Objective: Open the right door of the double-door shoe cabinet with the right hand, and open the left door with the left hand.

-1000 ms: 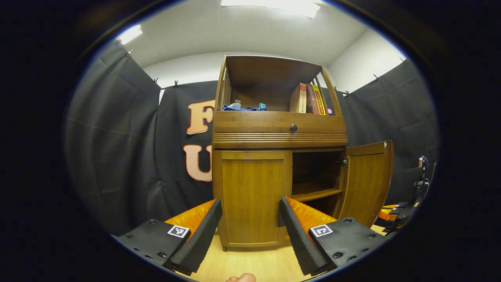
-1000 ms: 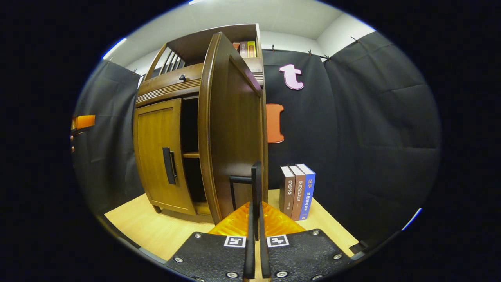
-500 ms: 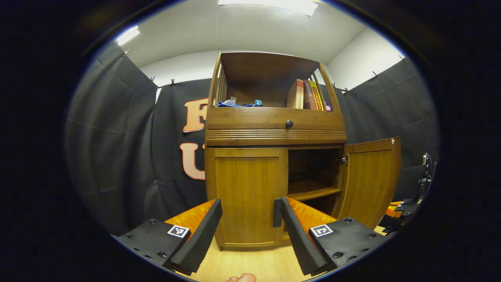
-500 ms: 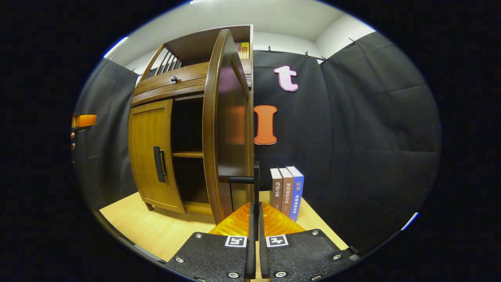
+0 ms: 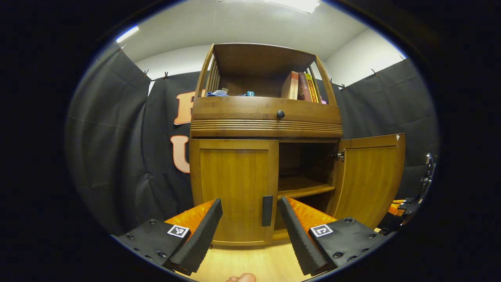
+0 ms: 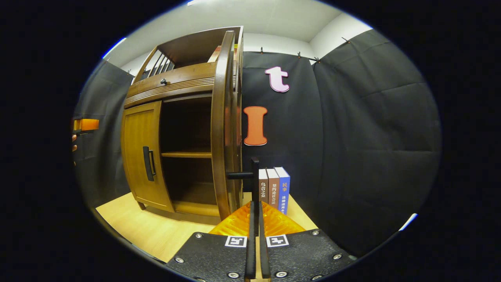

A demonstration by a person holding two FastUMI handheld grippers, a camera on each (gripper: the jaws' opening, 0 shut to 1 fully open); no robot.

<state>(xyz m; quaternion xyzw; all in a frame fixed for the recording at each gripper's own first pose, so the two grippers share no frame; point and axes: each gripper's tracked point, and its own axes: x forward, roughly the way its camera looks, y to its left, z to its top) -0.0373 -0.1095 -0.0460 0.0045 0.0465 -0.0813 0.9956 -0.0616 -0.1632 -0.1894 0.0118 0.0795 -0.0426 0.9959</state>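
The wooden shoe cabinet (image 5: 266, 117) fills the left gripper view. Its left door (image 5: 233, 188) is closed, with a black handle (image 5: 267, 210) at its right edge. My left gripper (image 5: 249, 207) is open just short of that door, and the handle shows between its fingertips. The right door (image 5: 370, 176) stands wide open, baring an inner shelf (image 5: 303, 190). In the right gripper view that door (image 6: 224, 125) is edge-on, and my right gripper (image 6: 255, 207) is shut on its black handle (image 6: 254, 176). The left door (image 6: 143, 152) shows there too.
Three books (image 6: 274, 190) stand on the wooden floor against the black cloth, right of the open door. More books (image 5: 299, 86) and small items sit on the cabinet's top shelf. A drawer knob (image 5: 280, 114) sits above the doors. A fingertip (image 5: 242, 278) shows at the bottom edge.
The right door has swung further open with my right gripper on its handle. My left gripper has come closer to the left door, whose handle now shows between its fingers.
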